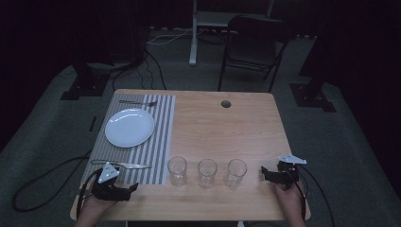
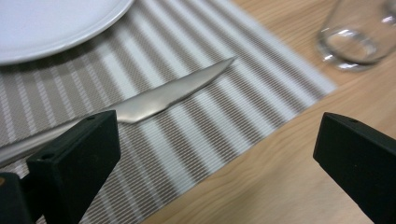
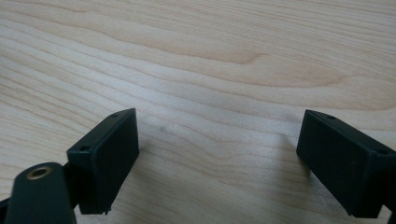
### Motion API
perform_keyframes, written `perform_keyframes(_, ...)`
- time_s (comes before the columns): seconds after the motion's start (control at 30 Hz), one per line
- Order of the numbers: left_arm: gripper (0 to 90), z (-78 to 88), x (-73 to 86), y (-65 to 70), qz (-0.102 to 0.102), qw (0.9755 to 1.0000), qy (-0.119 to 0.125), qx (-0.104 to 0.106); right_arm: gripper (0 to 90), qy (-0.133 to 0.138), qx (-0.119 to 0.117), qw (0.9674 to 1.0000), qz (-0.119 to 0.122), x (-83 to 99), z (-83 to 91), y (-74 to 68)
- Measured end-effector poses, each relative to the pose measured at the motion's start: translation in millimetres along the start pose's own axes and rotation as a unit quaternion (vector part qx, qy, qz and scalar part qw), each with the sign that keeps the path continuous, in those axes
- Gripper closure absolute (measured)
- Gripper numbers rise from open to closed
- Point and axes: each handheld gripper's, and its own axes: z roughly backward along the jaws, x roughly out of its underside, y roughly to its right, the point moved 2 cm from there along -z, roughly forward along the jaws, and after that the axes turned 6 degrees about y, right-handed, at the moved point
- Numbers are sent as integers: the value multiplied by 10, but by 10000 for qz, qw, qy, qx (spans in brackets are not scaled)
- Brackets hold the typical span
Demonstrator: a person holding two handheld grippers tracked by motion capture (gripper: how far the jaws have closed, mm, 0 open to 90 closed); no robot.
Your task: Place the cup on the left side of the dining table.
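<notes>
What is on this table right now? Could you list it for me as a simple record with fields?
Surface: light wooden table with a round hole near its far edge
Mat: grey and white striped placemat on the left part
Plate: round white plate on the placemat
Cutlery: silver fork beyond the plate; silver knife nearer the person
Glasses: three clear empty glasses in a row, left, middle, right
Left gripper: open, holding nothing, beside the knife
Right gripper: open, holding nothing, over bare wood
</notes>
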Motion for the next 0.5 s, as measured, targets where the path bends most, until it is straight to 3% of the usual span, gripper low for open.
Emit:
perform_keyframes(0.17,13,-17,-109,90,86,9991,222,346,125,-2,0,10000,0,0,0,0)
perform_keyframes(0.5,13,-89,-300,285,-267,9967,261,726,125,-1,2,10000,0,0,0,0)
